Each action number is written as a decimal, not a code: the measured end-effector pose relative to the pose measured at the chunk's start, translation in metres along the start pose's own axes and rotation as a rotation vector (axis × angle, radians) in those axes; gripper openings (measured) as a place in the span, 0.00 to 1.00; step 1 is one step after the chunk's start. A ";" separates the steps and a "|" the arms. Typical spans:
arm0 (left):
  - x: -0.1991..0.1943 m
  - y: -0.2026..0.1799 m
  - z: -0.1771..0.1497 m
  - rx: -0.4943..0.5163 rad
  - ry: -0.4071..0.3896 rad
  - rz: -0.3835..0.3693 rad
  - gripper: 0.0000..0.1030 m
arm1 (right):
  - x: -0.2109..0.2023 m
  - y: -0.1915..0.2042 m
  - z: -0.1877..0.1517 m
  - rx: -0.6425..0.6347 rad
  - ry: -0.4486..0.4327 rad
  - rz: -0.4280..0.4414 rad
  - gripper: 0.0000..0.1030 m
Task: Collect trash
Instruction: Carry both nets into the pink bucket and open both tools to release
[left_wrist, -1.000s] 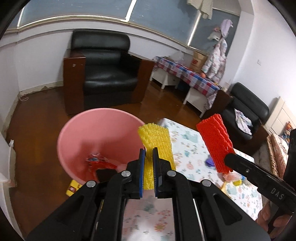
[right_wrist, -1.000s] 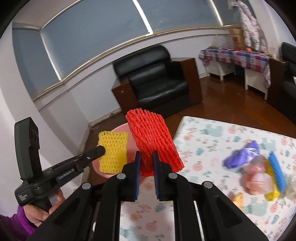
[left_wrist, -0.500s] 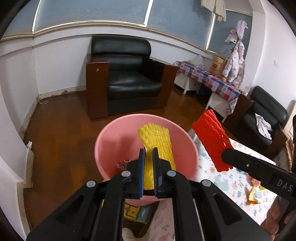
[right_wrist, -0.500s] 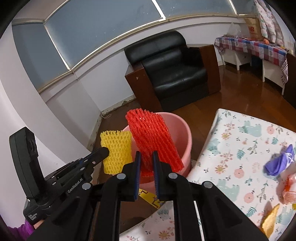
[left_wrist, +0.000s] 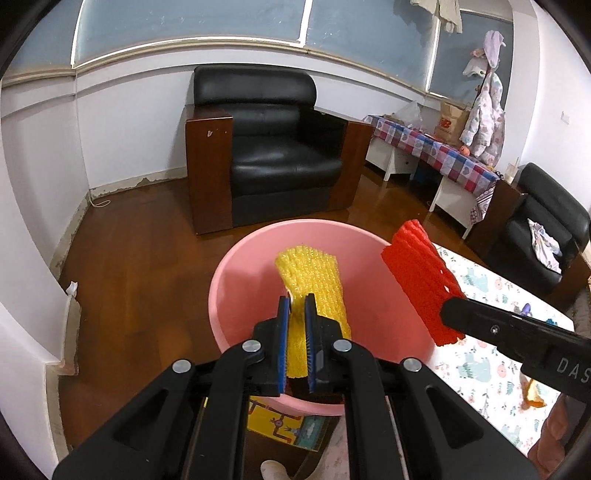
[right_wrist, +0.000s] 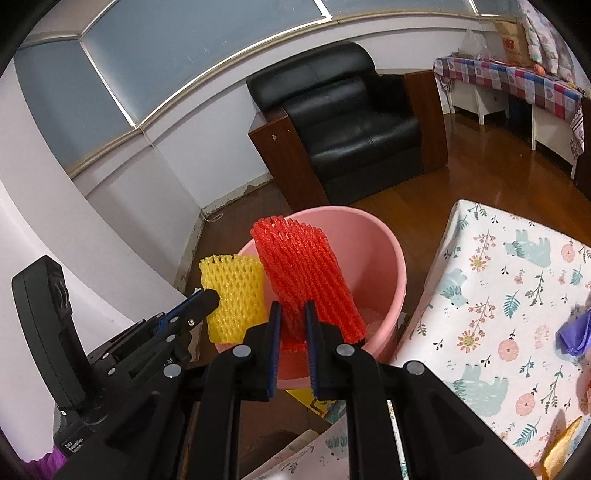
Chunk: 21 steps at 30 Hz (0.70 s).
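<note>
Both of my grippers have carried their foam nets off the table and over the pink bucket (left_wrist: 236, 295) since a second ago; back then the bucket sat off to the left of the yellow net, and now that net hangs right over its mouth. My left gripper (left_wrist: 296, 339) has its jaws pinching the lower end of the yellow foam net (left_wrist: 314, 280), which stands upright above the bucket's inside. My right gripper (right_wrist: 291, 343) has its jaws pinching the bottom of the red foam net (right_wrist: 303, 266), also upright, held over the bucket's opening just beside the yellow one. From the left wrist view the red net shows near the bucket's right rim, next to the edge of the table (right_wrist: 517, 332) with its floral cloth. A purple wrapper (right_wrist: 572, 332) and a bit of orange-yellow scrap (right_wrist: 557, 461) lie on the table, well apart from the bucket. Beyond the bucket stands a black armchair (left_wrist: 273, 155) on the wooden floor (left_wrist: 129, 266).
</note>
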<state>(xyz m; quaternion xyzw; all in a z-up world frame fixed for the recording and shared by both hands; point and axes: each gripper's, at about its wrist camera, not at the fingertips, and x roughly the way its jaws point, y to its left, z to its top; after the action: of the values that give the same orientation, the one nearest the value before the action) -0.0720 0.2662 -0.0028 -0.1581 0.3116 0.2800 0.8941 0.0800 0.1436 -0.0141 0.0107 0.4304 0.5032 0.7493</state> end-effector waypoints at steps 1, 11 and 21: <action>0.001 0.001 0.000 -0.001 0.002 0.002 0.07 | 0.002 -0.001 0.000 0.001 0.002 0.000 0.12; 0.005 0.001 0.001 0.006 -0.007 -0.008 0.10 | 0.014 -0.006 -0.001 0.004 0.007 -0.017 0.12; 0.003 0.001 0.002 0.000 -0.006 -0.023 0.33 | 0.011 -0.005 -0.003 -0.010 -0.008 -0.017 0.35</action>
<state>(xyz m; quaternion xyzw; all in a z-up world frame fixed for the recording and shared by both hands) -0.0699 0.2690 -0.0038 -0.1608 0.3069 0.2702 0.8983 0.0836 0.1483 -0.0254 0.0054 0.4252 0.4988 0.7552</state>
